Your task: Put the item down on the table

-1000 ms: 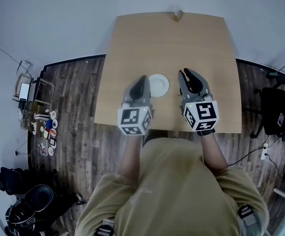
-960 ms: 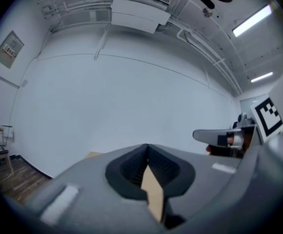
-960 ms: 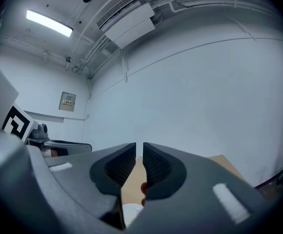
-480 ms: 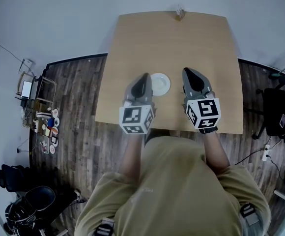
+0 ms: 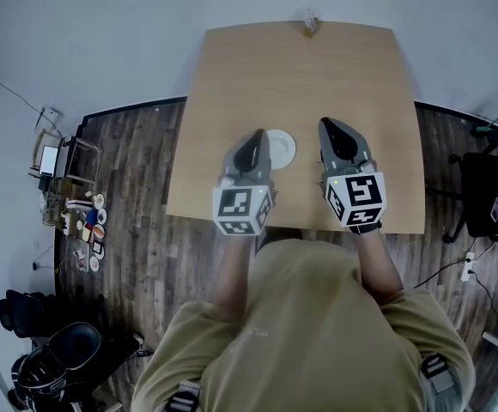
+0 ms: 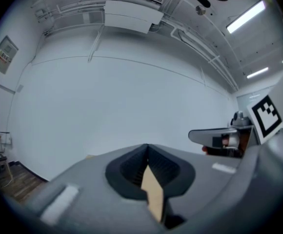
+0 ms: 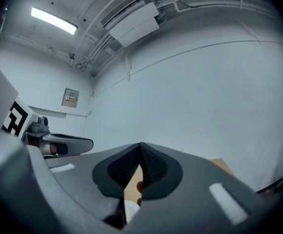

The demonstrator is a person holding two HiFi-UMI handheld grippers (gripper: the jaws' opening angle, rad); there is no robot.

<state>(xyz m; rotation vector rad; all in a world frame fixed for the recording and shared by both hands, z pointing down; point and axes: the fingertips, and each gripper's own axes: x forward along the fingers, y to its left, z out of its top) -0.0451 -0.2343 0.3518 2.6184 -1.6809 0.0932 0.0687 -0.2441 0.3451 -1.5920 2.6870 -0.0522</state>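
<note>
A small white plate [image 5: 282,148] lies on the wooden table [image 5: 300,75] between my two grippers. My left gripper [image 5: 256,136] hangs over the plate's left edge, pointing away from me; its jaws meet at the tips [image 6: 147,146] with only bare tabletop showing in the gap below them. My right gripper [image 5: 326,124] is to the right of the plate, apart from it, and its tips [image 7: 140,144] also meet. Through the gap below them I see a bit of the white plate [image 7: 131,209] and a small reddish spot [image 7: 139,185] that I cannot identify.
A small object [image 5: 311,26] stands at the table's far edge. Dark wooden floor [image 5: 137,196] lies to the left of the table, with a cluttered shelf [image 5: 77,217] on it. A black chair [image 5: 489,196] stands to the right. A white wall [image 6: 112,101] faces both grippers.
The right gripper's jaws stood apart one second ago and are now shut. The left gripper has edged slightly right over the plate's rim.
</note>
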